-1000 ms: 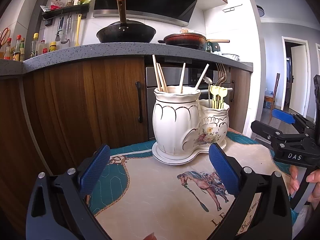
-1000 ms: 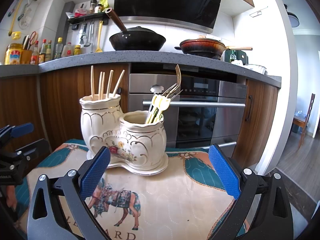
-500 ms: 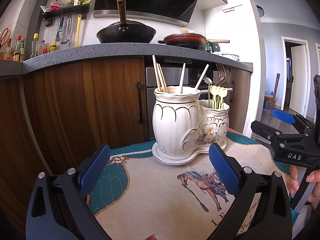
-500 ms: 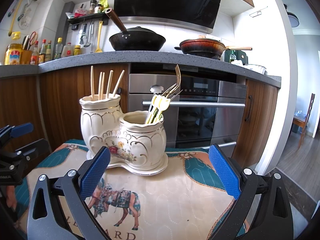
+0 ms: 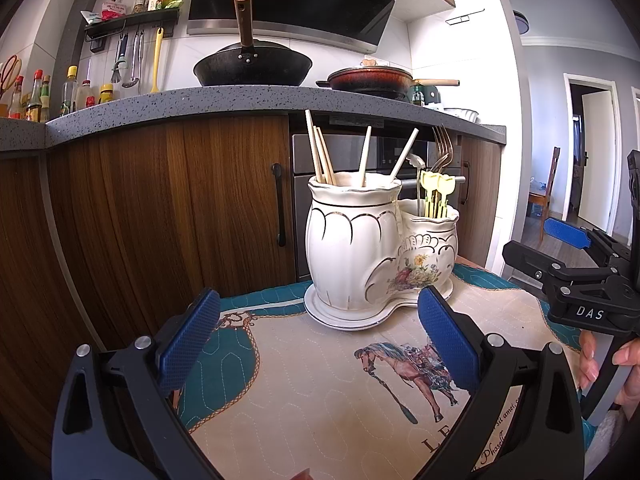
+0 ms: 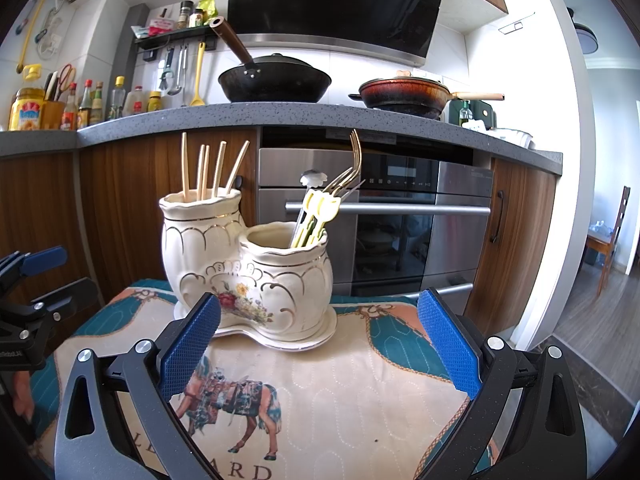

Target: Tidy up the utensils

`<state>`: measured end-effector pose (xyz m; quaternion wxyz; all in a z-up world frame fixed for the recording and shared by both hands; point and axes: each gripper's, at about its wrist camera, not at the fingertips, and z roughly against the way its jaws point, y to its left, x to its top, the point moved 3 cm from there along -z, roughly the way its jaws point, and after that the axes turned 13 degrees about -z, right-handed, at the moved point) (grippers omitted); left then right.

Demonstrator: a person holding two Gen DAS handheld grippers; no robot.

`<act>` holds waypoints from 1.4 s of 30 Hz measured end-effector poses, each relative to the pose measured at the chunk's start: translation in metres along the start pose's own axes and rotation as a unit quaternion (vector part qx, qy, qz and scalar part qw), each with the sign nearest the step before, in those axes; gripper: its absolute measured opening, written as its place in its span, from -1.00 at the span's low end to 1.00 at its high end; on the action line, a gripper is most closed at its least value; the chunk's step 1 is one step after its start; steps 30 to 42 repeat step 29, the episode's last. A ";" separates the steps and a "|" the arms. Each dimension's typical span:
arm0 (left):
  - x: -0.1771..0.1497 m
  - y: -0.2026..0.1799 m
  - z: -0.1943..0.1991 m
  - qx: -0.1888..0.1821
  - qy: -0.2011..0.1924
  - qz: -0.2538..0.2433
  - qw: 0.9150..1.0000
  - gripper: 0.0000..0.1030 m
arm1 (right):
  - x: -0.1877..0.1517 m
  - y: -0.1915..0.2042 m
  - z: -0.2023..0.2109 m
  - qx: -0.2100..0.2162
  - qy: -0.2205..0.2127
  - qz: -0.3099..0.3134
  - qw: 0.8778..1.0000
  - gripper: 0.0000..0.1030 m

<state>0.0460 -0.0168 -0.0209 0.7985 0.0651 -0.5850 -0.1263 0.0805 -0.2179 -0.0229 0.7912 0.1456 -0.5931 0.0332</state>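
We judge the sorting to be at or near its end: nothing lies loose on the quilted horse-print cloth (image 6: pixel 344 396) that covers the worktop. The ceramic holder (image 5: pixel 376 252) stands at the centre of the left wrist view, on its own saucer. Its taller pot carries the chopsticks (image 5: pixel 362 158); the shorter pot, to the right of it in frame, carries the forks (image 6: pixel 347 172) and the yellow-handled pieces (image 6: pixel 318 210).

Our left hand-held gripper (image 5: pixel 318 342) sits low in the frame with its fingers wide apart and nothing between them. Our right hand-held gripper (image 6: pixel 318 342) is likewise spread and empty, short of the holder.

If anything remains, we would guess it is a check that each pot holds one kind. Any regrasp calls for closing on a thin stem above the rim without tipping the holder.
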 end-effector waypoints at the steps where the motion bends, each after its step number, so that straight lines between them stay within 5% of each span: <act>1: 0.000 0.000 0.000 0.000 0.000 0.000 1.000 0.89 | 0.000 0.000 0.000 0.000 0.000 0.000 1.000 0.90; 42: -0.001 0.002 0.000 0.006 0.003 0.005 1.000 0.89 | 0.000 0.000 0.000 0.000 0.000 0.000 1.000 0.90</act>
